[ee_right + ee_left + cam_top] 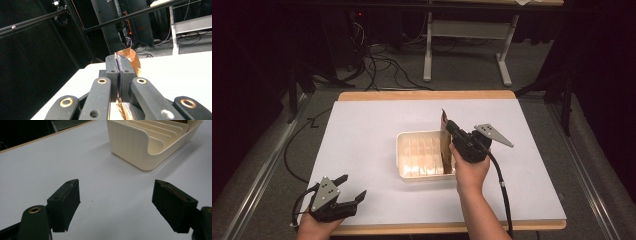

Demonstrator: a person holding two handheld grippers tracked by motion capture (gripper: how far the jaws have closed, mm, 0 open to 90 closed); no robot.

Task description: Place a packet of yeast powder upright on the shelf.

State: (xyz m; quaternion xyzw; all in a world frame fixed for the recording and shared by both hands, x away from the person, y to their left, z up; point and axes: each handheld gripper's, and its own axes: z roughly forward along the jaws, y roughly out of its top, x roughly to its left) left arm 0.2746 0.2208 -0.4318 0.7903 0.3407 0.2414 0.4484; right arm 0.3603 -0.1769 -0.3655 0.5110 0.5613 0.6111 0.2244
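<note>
1. Two hand-held grippers working over the white tabletop (372, 135).
2. Right hand-held gripper (448, 126) clamping shut on a brown packet (129, 58), jaws pressed together with the packet pinched between them.
3. Packet (444, 142) standing upright at the right end of the cream tray (402, 150), lower part sitting inside, top edge sticking up above the rim.
4. Tray (135, 147) lying near the middle of the tabletop, ribbed dividers running across it.
5. Left hand-held gripper (352, 189) resting at the near left edge, jaws standing wide apart, gripping nothing, well apart from the tray.
</note>
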